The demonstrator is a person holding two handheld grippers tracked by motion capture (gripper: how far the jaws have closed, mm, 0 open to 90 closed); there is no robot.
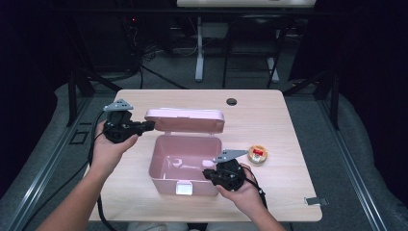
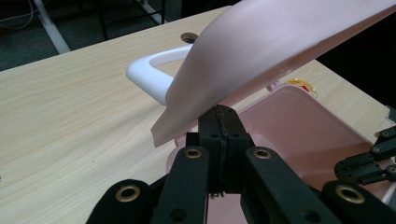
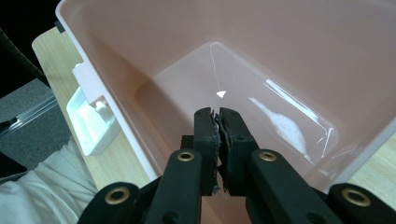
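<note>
From my seat, light falls from above onto the table point(image 1: 269, 115); everything around it sinks into near-black. A white glare streak sits on the pink box point(image 3: 261, 56) floor. The high view looks soft; nearest jaw parts blur slightly.

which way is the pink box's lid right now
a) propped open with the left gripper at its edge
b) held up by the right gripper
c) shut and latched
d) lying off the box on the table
a: the lid stands raised above the open pink box, and the left gripper, jaws together, is at the lid's left edge, while the right gripper sits at the box's front right.
</note>
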